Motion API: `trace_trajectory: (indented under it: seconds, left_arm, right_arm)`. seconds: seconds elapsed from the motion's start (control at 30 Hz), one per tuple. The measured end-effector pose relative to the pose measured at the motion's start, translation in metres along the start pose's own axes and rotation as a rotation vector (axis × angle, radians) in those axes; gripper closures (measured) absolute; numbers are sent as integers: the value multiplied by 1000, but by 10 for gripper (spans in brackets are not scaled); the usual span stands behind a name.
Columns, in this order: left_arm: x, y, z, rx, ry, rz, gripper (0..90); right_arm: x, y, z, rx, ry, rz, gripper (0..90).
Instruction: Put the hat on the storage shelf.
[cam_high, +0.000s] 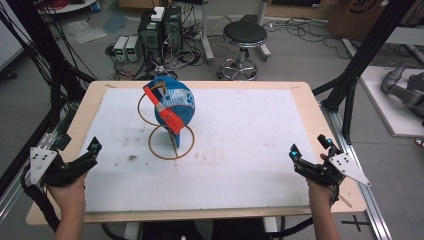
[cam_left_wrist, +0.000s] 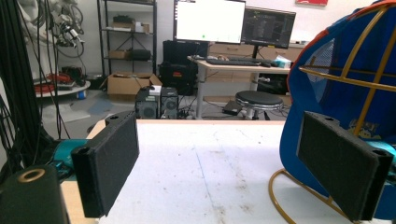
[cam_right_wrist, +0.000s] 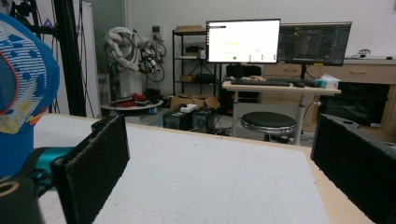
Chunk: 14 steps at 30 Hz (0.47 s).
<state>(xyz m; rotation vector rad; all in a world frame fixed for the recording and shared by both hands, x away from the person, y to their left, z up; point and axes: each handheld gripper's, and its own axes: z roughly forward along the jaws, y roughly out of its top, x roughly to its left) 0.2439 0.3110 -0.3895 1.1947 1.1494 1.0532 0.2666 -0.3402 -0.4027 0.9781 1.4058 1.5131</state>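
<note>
cap: blue baseball cap (cam_high: 173, 104) w/ a red-orange brim, sitting on a gold wire stand (cam_high: 165, 135), back-centre of the white mat (cam_high: 240, 145), a bit left of the middle. Brim hangs down toward you.

stand: round wire ring at the base flat on the mat, wire hoops going up inside the cap. In the left gripper view you're looking into the cap's open underside (cam_left_wrist: 336, 107), wires visible in there, otherwise nothing in it afaict.

step: looks like pre-grasp imo. Nothing's touched the cap yet, so you're at the approach stage.

left gripper: (cam_high: 90, 152) near the front-left edge of the mat, jaws spread wide, nothing between them. Closer to the cap than the other one, but still apart from it.

right gripper: (cam_high: 310, 152) front-right, well apart from the cap, jaws also wide open and empty.

next move: prob bring the left one in toward the cap and lift it straight up so the hoops don't snag. The stand looks light, so you may want the right gripper pinning the base ring.

other containers: none on the mat. Stool (cam_high: 244, 35) and PC boxes (cam_high: 160, 30) on the floor behind the wooden table (cam_high: 320, 120), not ur problem.
</note>
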Motion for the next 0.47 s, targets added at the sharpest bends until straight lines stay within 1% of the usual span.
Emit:
trace_trajectory:
  seconds: [0.1,0.2,0.23,0.33,0.47]
  left_arm:
    - [0,1,-1,1,4,3,134]
    - [1,0,-1,0,7,0,134]
    - [1,0,0,0,8,-2,134]
    - [2,1,-1,-2,11,-4,134]
    - [1,1,-1,-6,12,-5,134]
  right_arm:
    - [0,1,0,-4,0,-10,41]
    - [0,0,0,-1,-1,-9,41]
    - [1,0,0,4,2,-2,41]
    - [1,1,0,-2,-3,-11,41]
    - [1,1,-1,-1,0,-3,41]
